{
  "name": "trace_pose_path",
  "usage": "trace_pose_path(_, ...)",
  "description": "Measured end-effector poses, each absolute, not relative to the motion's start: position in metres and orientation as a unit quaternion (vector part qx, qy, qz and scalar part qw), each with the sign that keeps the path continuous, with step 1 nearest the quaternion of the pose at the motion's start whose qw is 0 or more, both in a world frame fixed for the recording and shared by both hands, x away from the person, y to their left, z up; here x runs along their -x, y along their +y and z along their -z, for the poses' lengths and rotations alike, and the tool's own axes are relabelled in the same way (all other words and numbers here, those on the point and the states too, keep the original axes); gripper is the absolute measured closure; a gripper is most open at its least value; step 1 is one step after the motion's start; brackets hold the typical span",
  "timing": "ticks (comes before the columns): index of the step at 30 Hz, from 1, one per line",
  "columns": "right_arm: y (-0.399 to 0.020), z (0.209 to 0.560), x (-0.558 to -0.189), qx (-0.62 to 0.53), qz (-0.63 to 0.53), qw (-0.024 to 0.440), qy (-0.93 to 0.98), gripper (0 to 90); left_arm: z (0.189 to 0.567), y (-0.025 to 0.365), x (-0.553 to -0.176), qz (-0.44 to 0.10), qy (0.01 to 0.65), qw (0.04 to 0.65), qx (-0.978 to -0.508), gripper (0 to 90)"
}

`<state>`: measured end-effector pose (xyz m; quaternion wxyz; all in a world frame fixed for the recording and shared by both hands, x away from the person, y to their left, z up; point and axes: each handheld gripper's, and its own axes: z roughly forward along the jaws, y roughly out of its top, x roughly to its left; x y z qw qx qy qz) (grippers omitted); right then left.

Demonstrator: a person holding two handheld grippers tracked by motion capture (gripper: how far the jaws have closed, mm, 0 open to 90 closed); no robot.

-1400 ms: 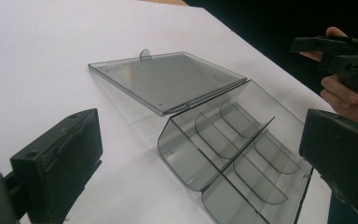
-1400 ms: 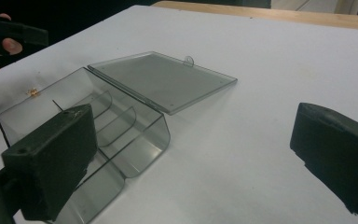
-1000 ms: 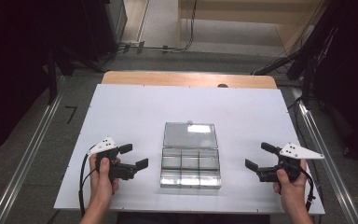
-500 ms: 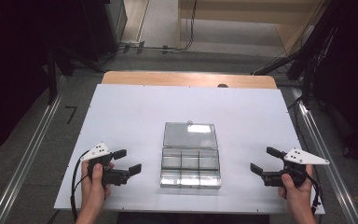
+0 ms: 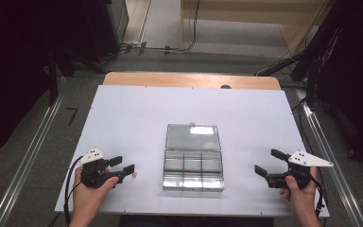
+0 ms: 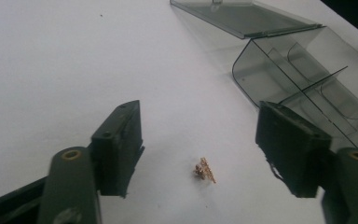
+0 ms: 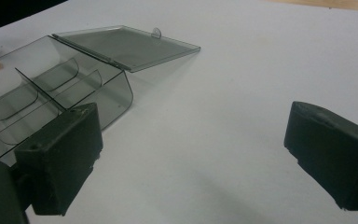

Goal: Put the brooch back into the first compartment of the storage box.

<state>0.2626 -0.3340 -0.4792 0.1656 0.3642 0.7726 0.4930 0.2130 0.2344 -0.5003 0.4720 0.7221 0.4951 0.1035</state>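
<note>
The left gripper (image 5: 124, 169) has drawn back toward the near edge of the white surface (image 5: 123, 118) and settled lower than it stood a second ago, and its jaws have just been closing in from their widest stand. They are not shut: in the left gripper view the two black jaws stand apart on either side of a small gold trinket (image 6: 205, 170), neither pad touching it, so the piece lies free on the surface between them. That reads as the start of a pick, the jaws narrowing on the trinket before any grip is made.

The right gripper (image 5: 268, 166) sits close to where it was, near the right edge of the surface, jaws wide apart and empty, well clear of the clear compartment box (image 5: 193, 170).

From the high view the box stands at the middle of the surface with its lid (image 5: 192, 137) folded flat away from the person and its compartments looking bare; the trinket is no more than a faint speck just off the left gripper's tips. The left gripper view brings out what that angle loses: the tangled gold shape of the trinket and the clear gap on both sides of it. The right gripper view adds the box's curved dividers (image 7: 60, 79) and a small pale fleck seen through its far wall, too small to tell what it is.
</note>
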Motion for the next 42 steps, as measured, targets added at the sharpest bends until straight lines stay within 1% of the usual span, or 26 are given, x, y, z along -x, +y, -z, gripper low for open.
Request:
trace_pose_path(3, -0.334, 0.481, -0.264, -0.367, -0.492, 0.164, 0.773, 2.9, 0.504, 0.23, -0.214, -0.095, 0.494, 0.46, -0.732, 43.3)
trace_pose_path(10, -0.334, 0.483, -0.265, -0.369, -0.489, 0.162, 0.774, 3.0, 0.507, 0.219, -0.206, -0.098, 0.484, 0.435, -0.753, 58.0)
trace_pose_path(17, -0.335, 0.484, -0.267, -0.372, -0.487, 0.16, 0.773, 3.1, 0.512, 0.213, -0.203, -0.115, 0.487, 0.408, -0.763, 65.6)
trace_pose_path(22, -0.334, 0.484, -0.267, -0.373, -0.486, 0.159, 0.774, 3.1, 0.514, 0.208, -0.204, -0.115, 0.487, 0.404, -0.765, 66.4)
trace_pose_path(29, -0.333, 0.484, -0.267, -0.375, -0.484, 0.158, 0.774, 3.2, 0.516, 0.203, -0.204, -0.134, 0.481, 0.381, -0.778, 77.7)
trace_pose_path(38, -0.334, 0.485, -0.267, -0.378, -0.484, 0.16, 0.773, 3.4, 0.517, 0.199, -0.202, -0.153, 0.463, 0.37, -0.791, 78.6)
trace_pose_path(42, -0.334, 0.484, -0.267, -0.378, -0.483, 0.162, 0.773, 3.4, 0.516, 0.199, -0.203, -0.152, 0.461, 0.373, -0.791, 80.9)
